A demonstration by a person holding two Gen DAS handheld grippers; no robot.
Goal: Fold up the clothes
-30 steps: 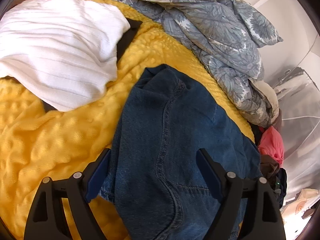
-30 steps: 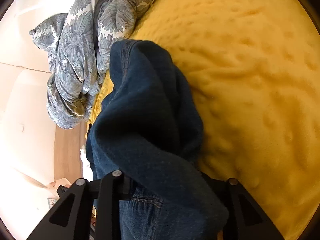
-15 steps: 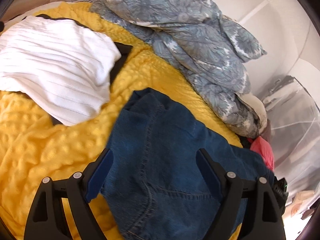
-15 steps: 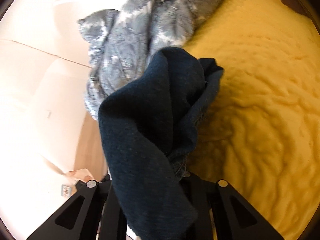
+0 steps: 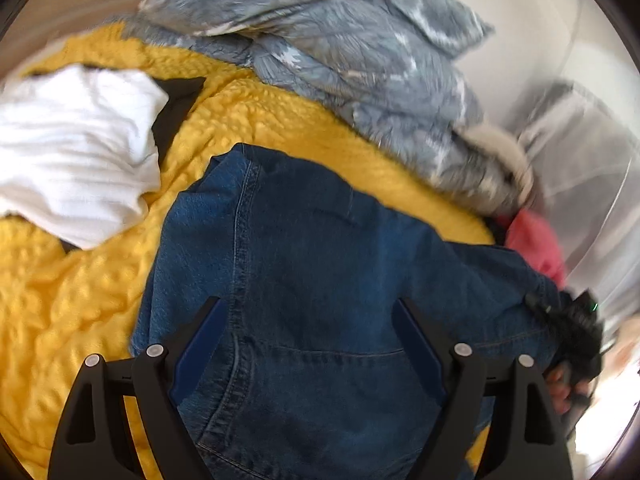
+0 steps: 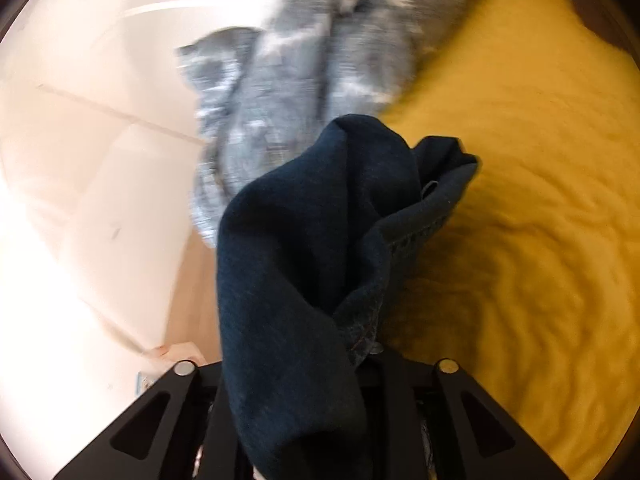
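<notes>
A pair of dark blue jeans [image 5: 304, 280] lies across the yellow blanket [image 5: 72, 288]. My left gripper [image 5: 308, 340] hovers over the jeans near a back pocket, jaws wide open and empty. My right gripper [image 6: 304, 376] is shut on a bunched part of the jeans [image 6: 316, 232], which drapes over its fingers and hides them. In the left wrist view the right gripper [image 5: 576, 332] shows at the jeans' far right end.
A white ribbed garment [image 5: 76, 144] lies at the left on the blanket, over a black item [image 5: 176, 100]. A grey floral duvet [image 5: 360, 60] is heaped at the back. A pink garment [image 5: 536, 240] lies at the right. A pale wall [image 6: 80, 140] stands beyond the bed.
My right gripper has closed on the jeans and lifted them up and away, pulling them out flatter. My left gripper has stayed open and drawn back over the jeans.
</notes>
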